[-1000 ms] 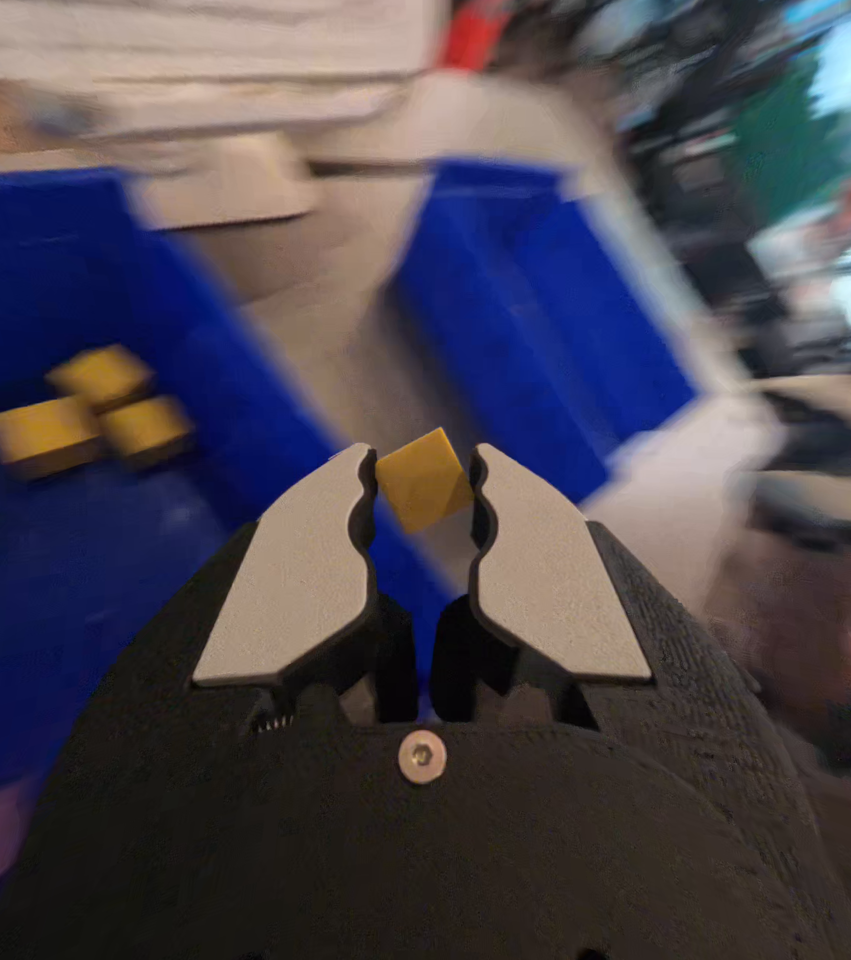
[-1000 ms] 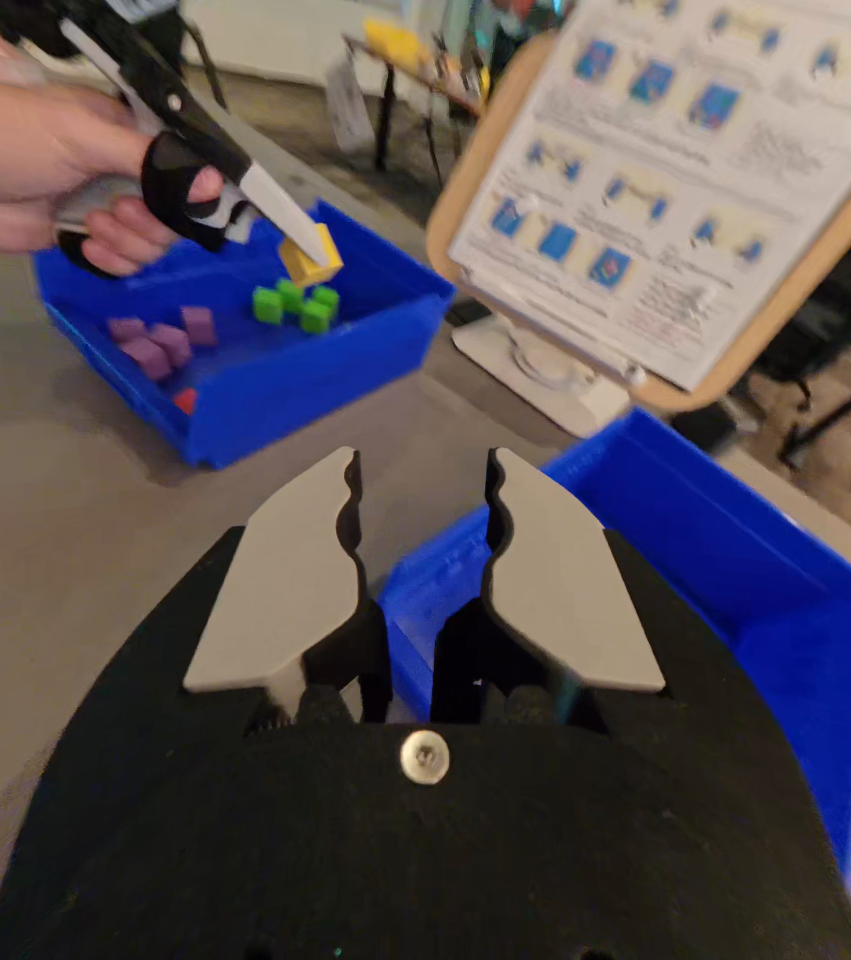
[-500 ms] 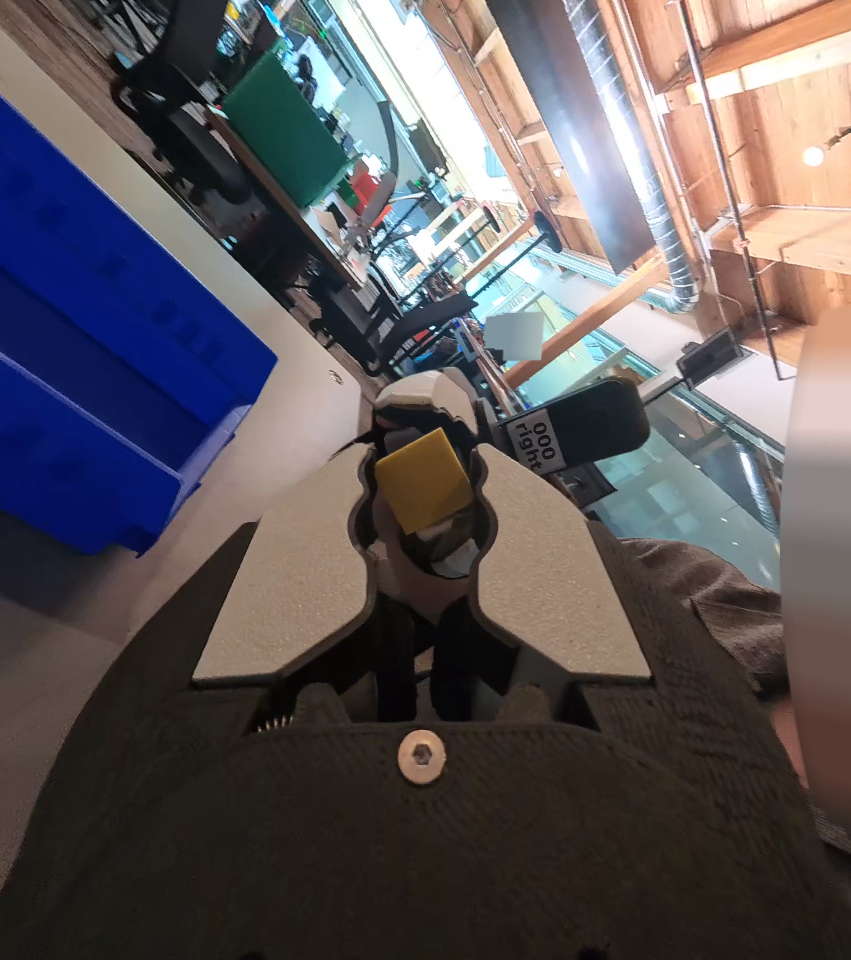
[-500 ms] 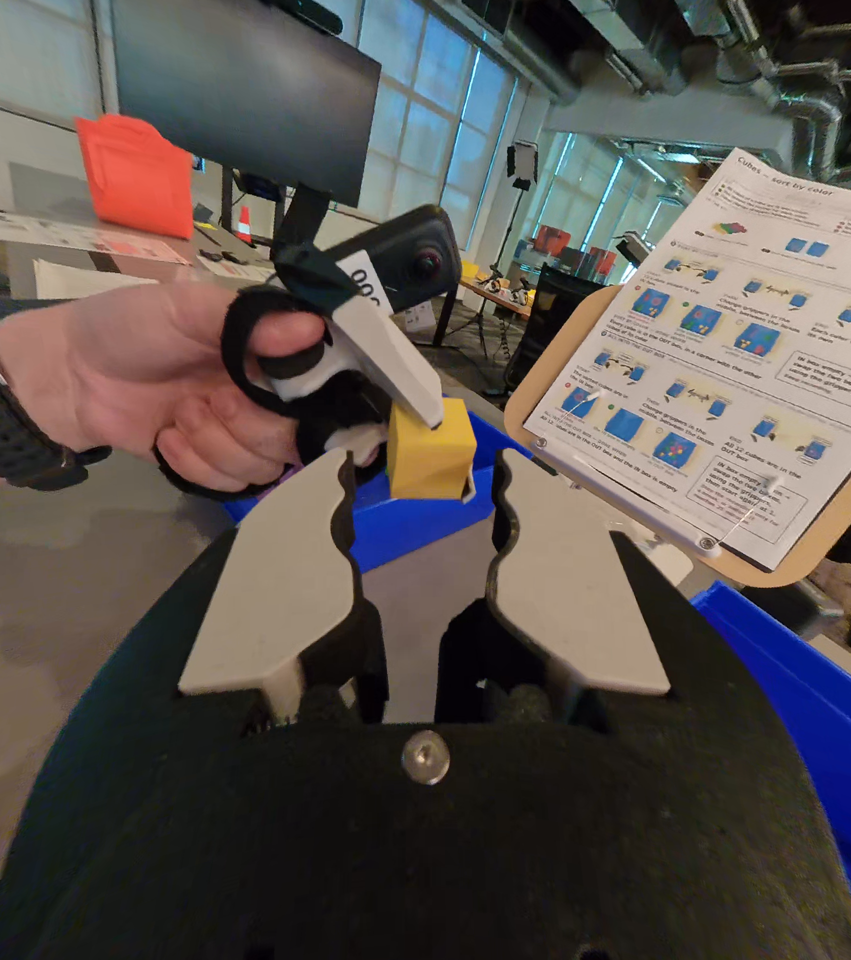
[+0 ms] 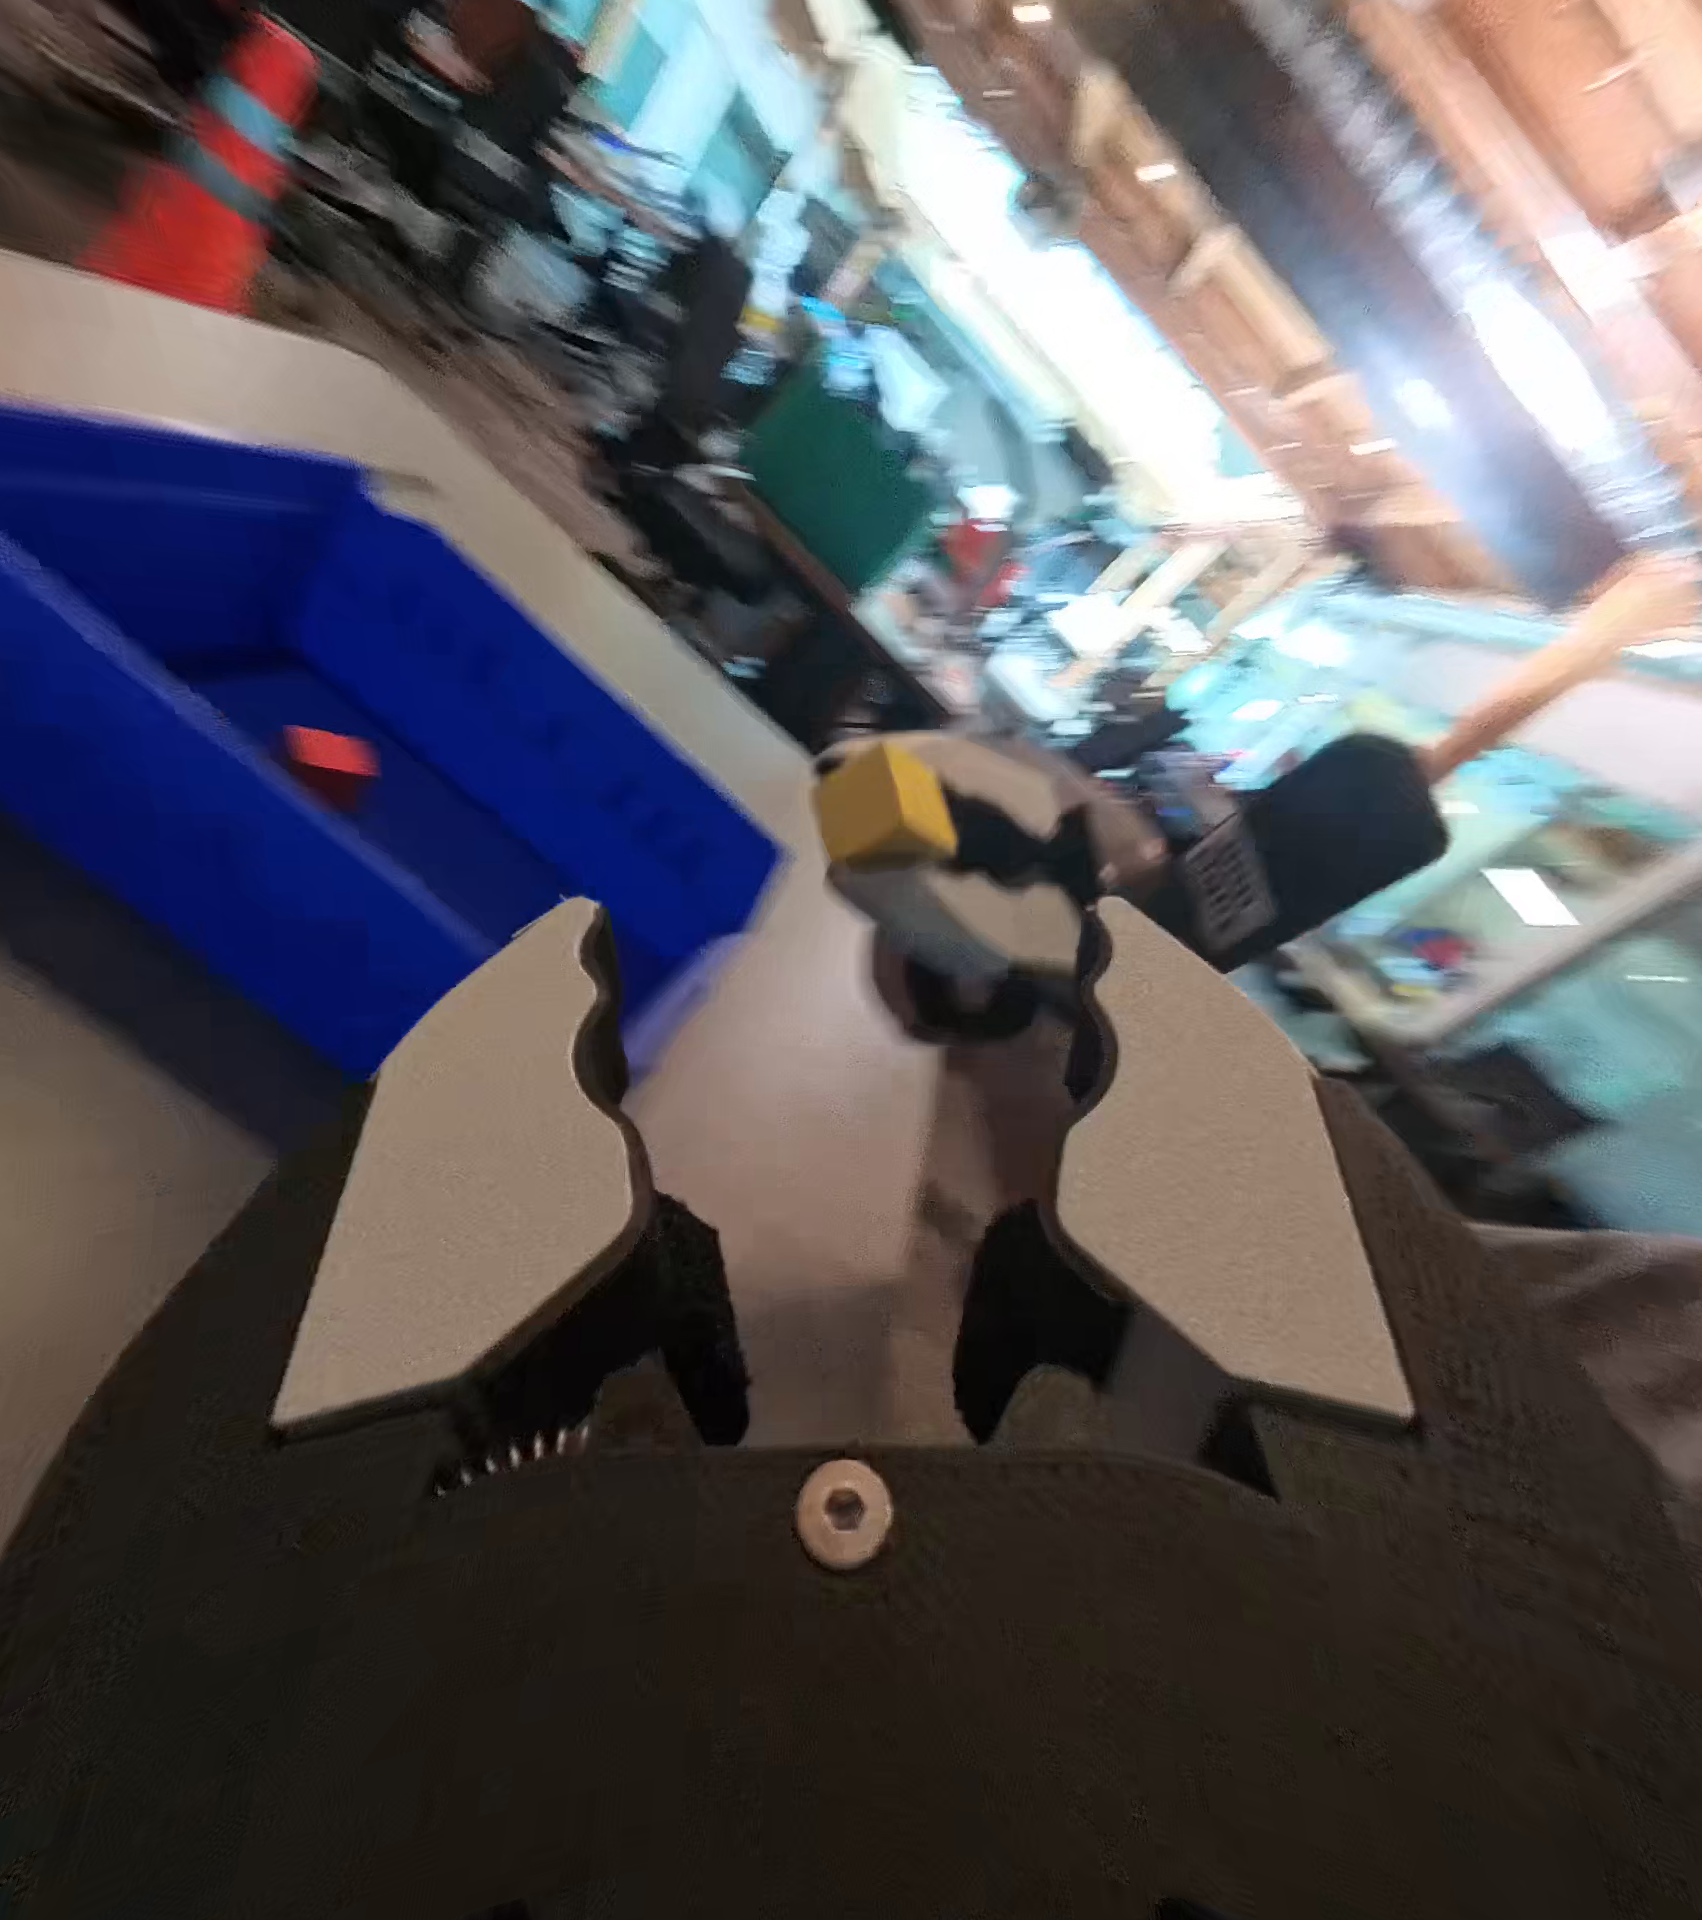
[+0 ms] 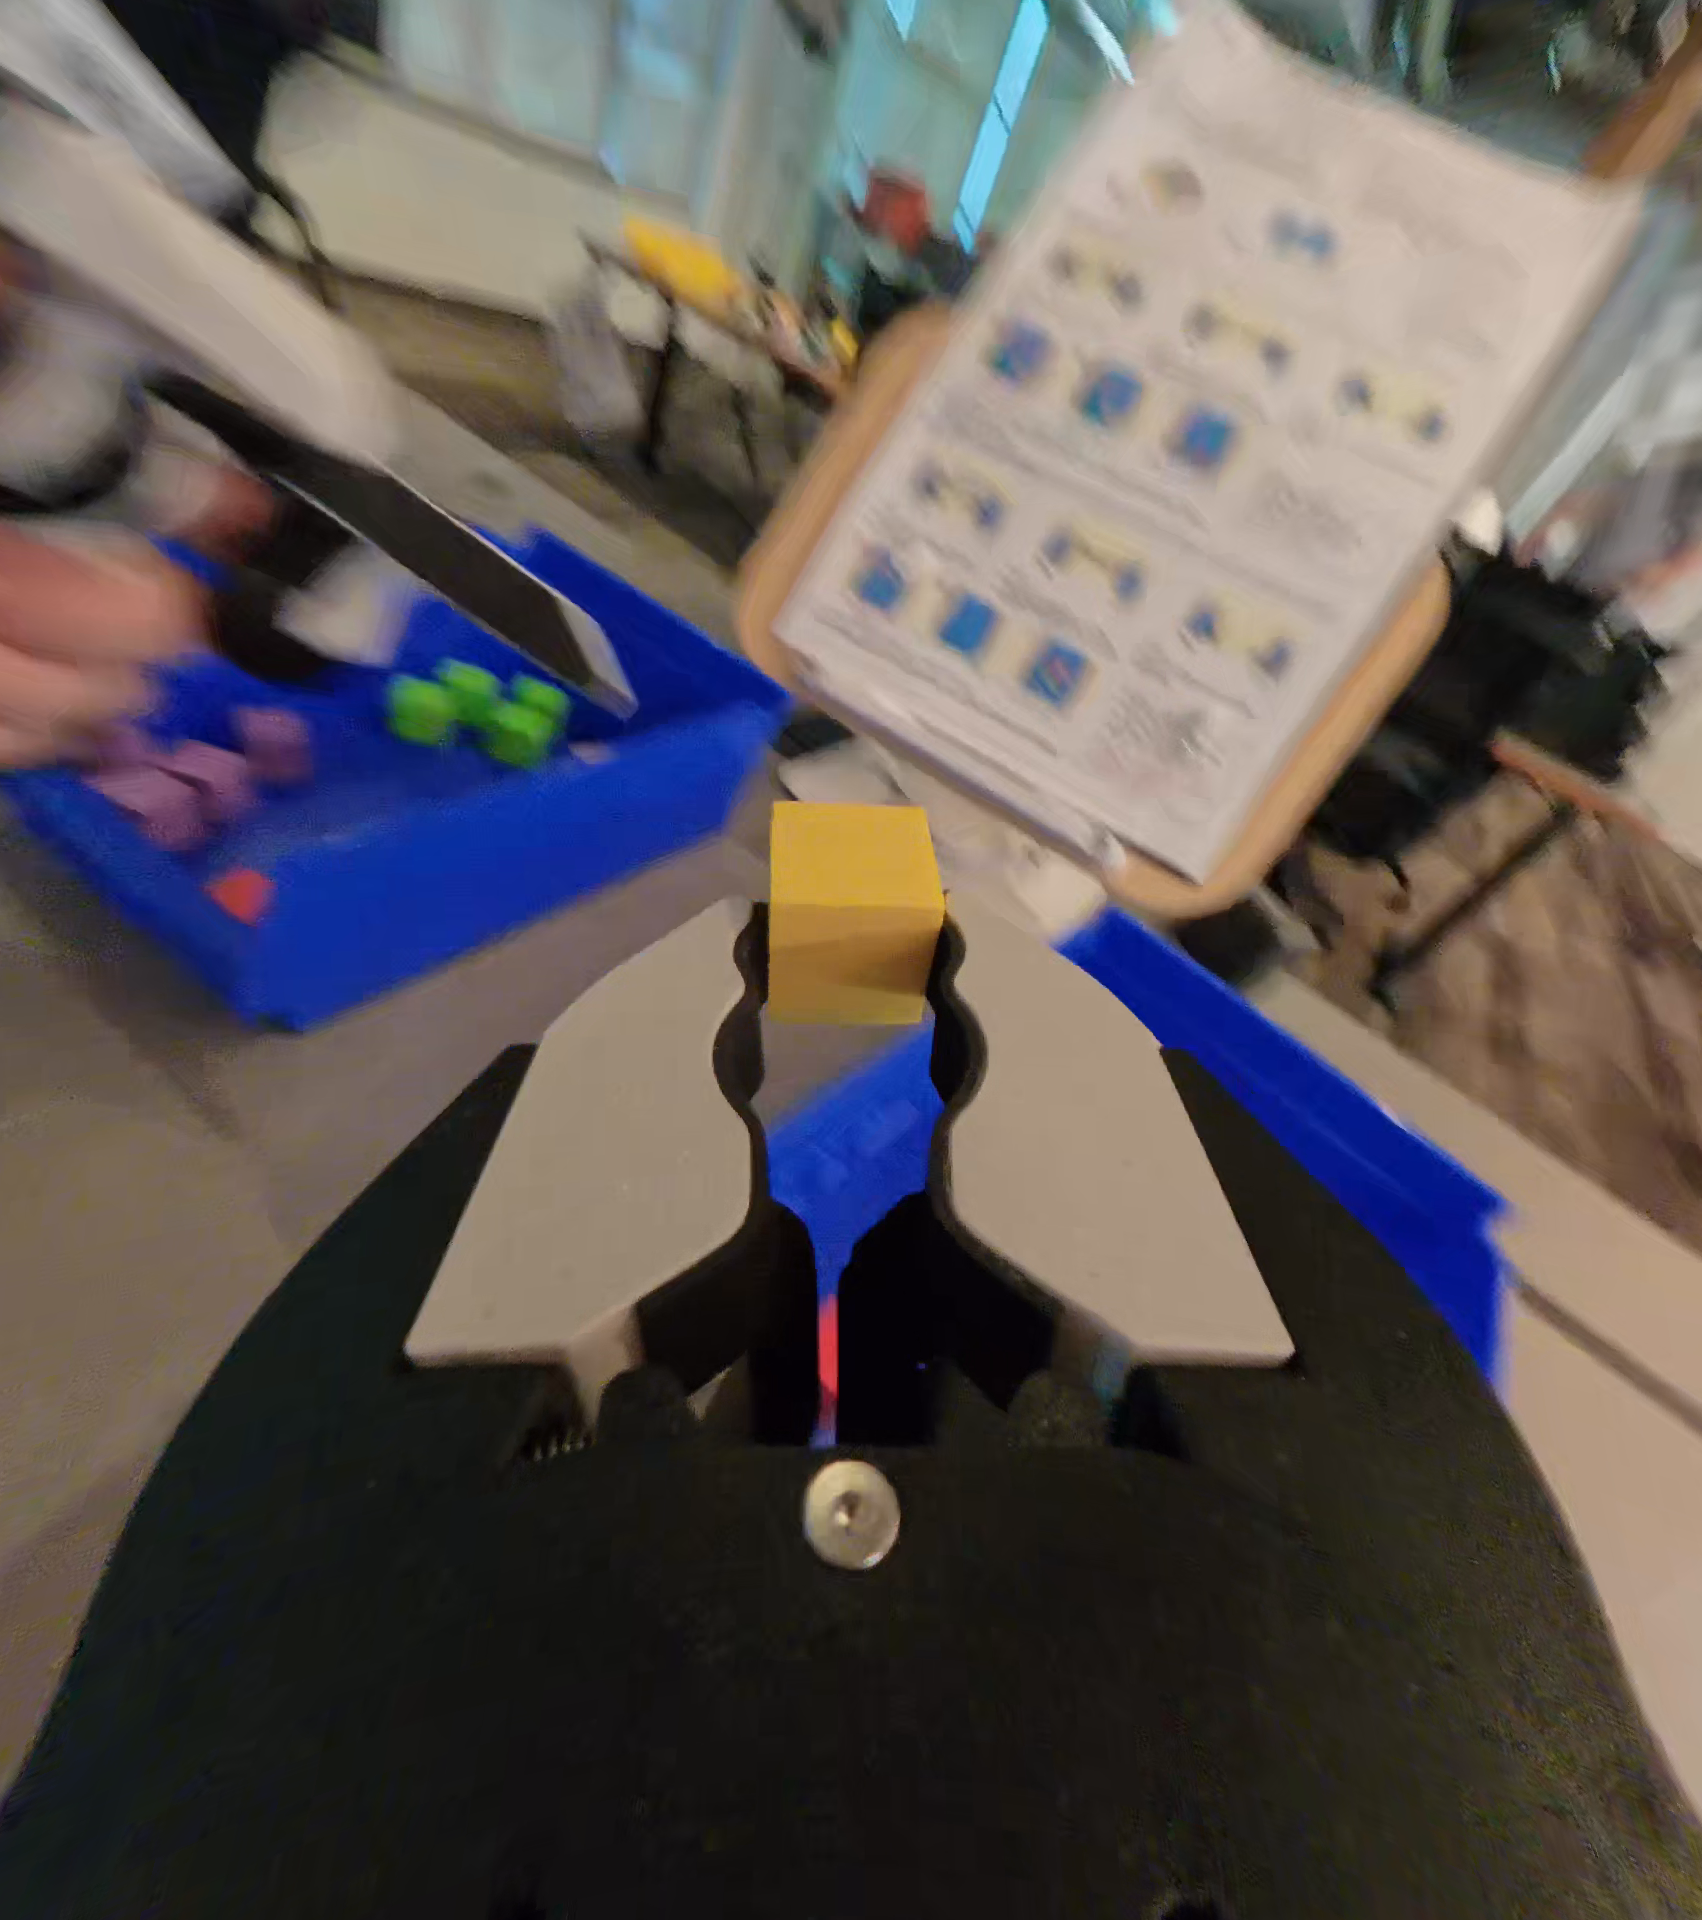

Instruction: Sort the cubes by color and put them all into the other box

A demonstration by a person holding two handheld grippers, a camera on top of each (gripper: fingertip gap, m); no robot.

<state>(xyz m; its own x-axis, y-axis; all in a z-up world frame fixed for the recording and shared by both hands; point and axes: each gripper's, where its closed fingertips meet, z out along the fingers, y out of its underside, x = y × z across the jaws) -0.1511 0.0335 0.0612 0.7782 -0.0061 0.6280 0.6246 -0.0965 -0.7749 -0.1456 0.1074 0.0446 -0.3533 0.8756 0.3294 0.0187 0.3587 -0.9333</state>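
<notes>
My right gripper (image 6: 852, 920) is shut on a yellow cube (image 6: 852, 909), held at its fingertips above the grey table. The cube also shows in the left wrist view (image 5: 883, 821), gripped by the right gripper (image 5: 914, 862) ahead of me. My left gripper (image 5: 842, 920) is open and empty, a short way back from the cube. In the right wrist view the left gripper (image 6: 608, 681) hangs over the far blue bin (image 6: 514, 894), held by a hand (image 6: 5, 644).
The far bin holds green cubes (image 6: 478, 707), purple cubes (image 6: 203, 774) and a red cube (image 6: 242, 894). A second blue bin (image 6: 1273, 1101) lies under my right gripper; in the left wrist view (image 5: 514, 904) it holds a red cube (image 5: 329, 756). An instruction sheet on a round wooden board (image 6: 1179, 457) stands behind.
The yellow cube has passed from my left gripper to my right. My left gripper opened and drew back toward the far bin; my right gripper shut on the cube.
</notes>
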